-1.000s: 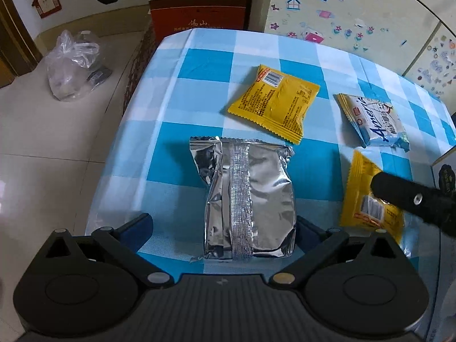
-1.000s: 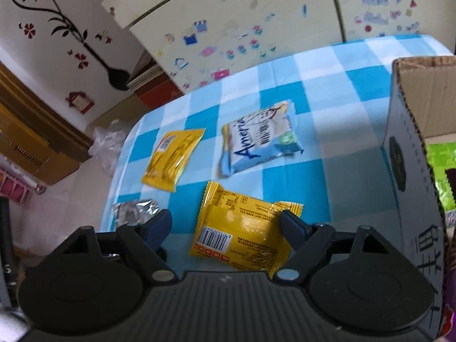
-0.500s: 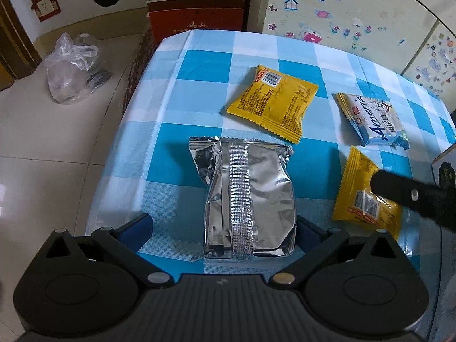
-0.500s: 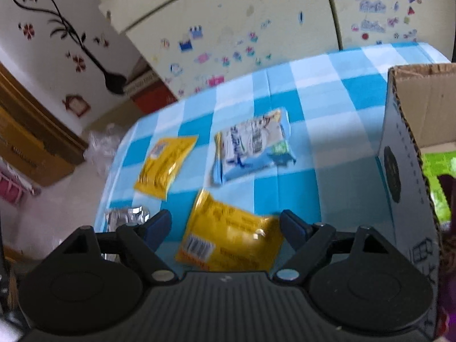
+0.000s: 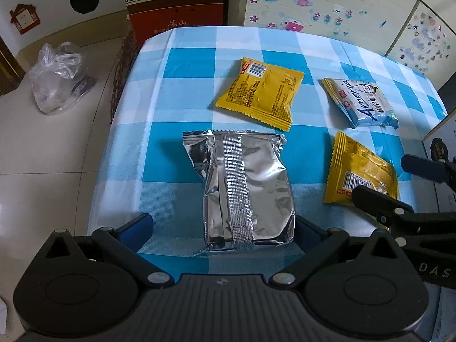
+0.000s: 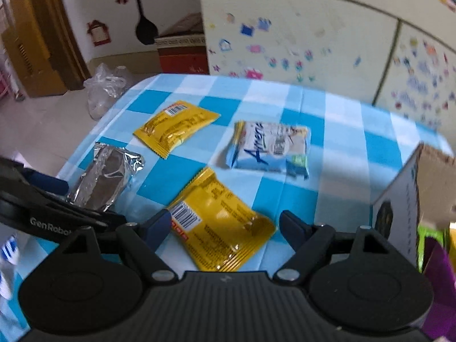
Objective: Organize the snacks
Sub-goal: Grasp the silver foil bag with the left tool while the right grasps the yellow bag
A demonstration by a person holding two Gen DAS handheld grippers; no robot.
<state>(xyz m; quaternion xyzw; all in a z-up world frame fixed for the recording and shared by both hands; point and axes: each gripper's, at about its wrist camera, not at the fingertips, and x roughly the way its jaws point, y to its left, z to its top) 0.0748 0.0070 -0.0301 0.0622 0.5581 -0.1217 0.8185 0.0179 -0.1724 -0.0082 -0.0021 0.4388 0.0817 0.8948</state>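
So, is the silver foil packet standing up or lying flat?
Lying flat: the silver foil packet rests seam-up on the blue checked tablecloth.

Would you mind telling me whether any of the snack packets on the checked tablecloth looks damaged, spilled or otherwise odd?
Nothing stands out. The silver foil packet, both yellow packets and the blue-and-white packet lie flat and sealed, merely scattered at different angles, with no spill visible.

Tiled floor point(image 5: 42, 156), stickered cabinet point(image 5: 327, 5) (pale), decorated wall point(image 6: 108, 5)
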